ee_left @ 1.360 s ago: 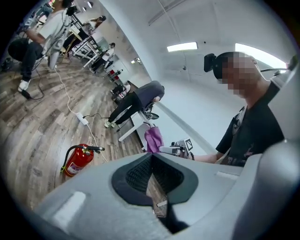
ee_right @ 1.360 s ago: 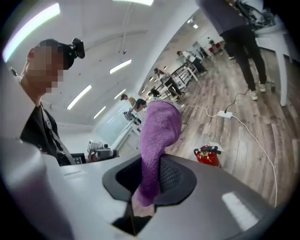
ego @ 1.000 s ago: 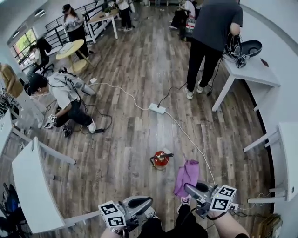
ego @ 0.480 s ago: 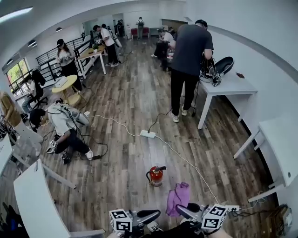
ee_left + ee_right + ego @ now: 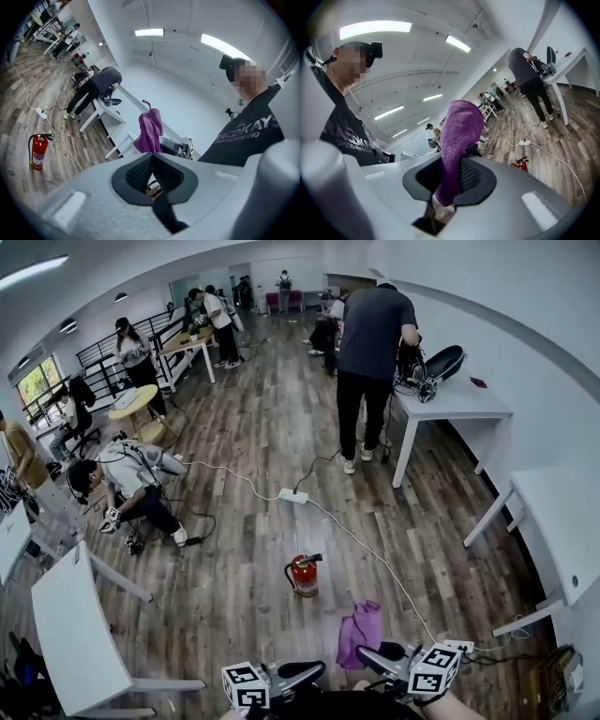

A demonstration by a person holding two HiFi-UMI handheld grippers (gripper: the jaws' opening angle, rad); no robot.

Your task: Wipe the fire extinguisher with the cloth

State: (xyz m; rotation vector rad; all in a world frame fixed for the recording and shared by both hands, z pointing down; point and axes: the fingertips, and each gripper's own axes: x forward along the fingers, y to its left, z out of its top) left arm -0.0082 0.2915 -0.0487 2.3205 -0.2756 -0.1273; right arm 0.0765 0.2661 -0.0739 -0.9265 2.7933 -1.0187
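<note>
A small red fire extinguisher (image 5: 302, 575) stands upright on the wooden floor, ahead of both grippers and a little to their left. A purple cloth (image 5: 359, 632) hangs from my right gripper (image 5: 370, 652), which is shut on it; in the right gripper view the cloth (image 5: 457, 140) rises from between the jaws, with the extinguisher (image 5: 519, 162) small beyond it. My left gripper (image 5: 314, 669) is shut and holds nothing. In the left gripper view the extinguisher (image 5: 38, 151) stands far left, and the cloth (image 5: 150, 131) shows past the shut jaws.
A white power strip (image 5: 292, 495) with its cable runs across the floor behind the extinguisher. White tables stand at the right (image 5: 553, 521) and near left (image 5: 75, 624). One person stands at the far table (image 5: 370, 343); another crouches on the floor at left (image 5: 131, 479).
The head view has lifted to show more of the room. Both grippers now sit lower in the frame, the cloth still hanging from the right one. The extinguisher stands where it was.
</note>
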